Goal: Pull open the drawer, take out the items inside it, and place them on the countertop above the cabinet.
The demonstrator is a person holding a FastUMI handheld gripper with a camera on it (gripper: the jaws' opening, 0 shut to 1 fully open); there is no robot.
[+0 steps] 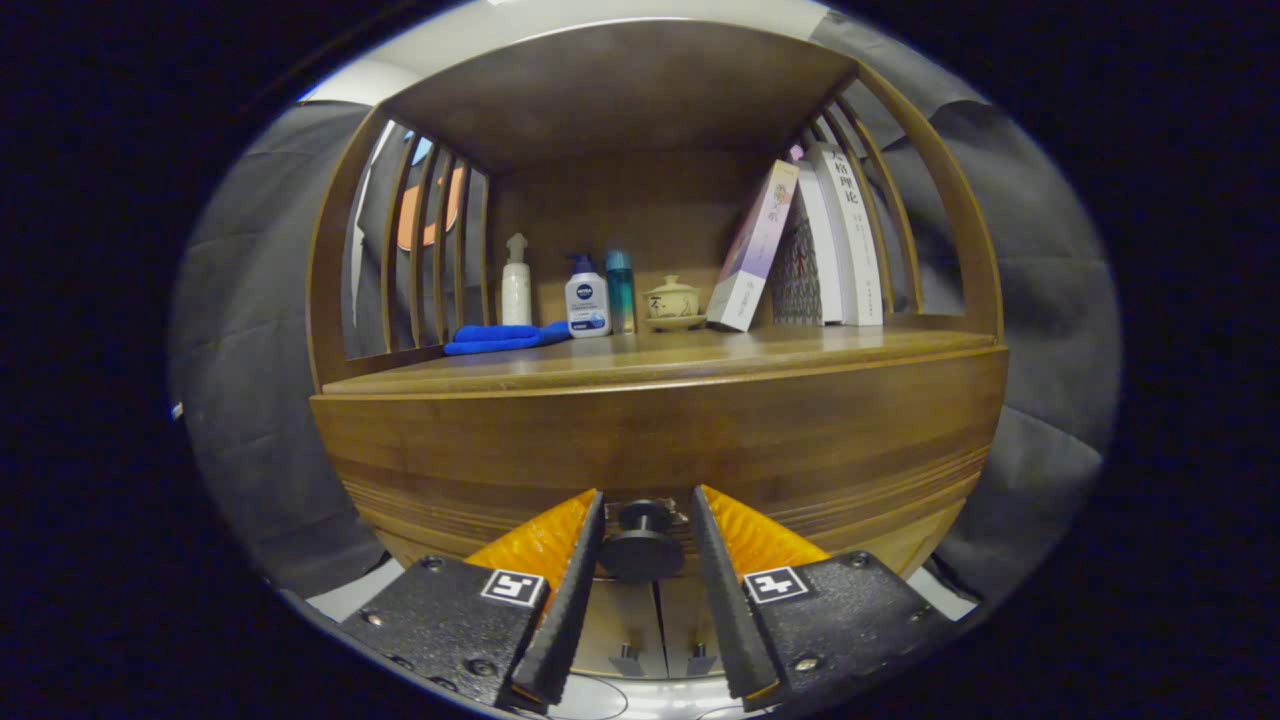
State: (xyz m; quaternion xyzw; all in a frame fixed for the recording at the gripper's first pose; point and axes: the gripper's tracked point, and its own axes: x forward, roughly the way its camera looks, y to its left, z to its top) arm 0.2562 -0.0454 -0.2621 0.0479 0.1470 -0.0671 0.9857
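Note:
A wooden cabinet fills the gripper view, with its drawer front [660,440] just under the countertop [700,355]. The drawer looks closed against the cabinet. Its dark round knob [641,545] sits between the two fingers of my gripper [647,495]. The fingers flank the knob closely. The left finger looks to touch the knob, and a thin gap shows on the right, so the gripper reads as open around it. The drawer's contents are hidden.
On the countertop's back stand a white spray bottle [516,283], a lotion bottle [587,297], a teal bottle [620,290], a lidded tea bowl [672,301], a blue cloth [503,338] and leaning books [800,245]. Lower cabinet doors with small handles [660,655] sit below the drawer.

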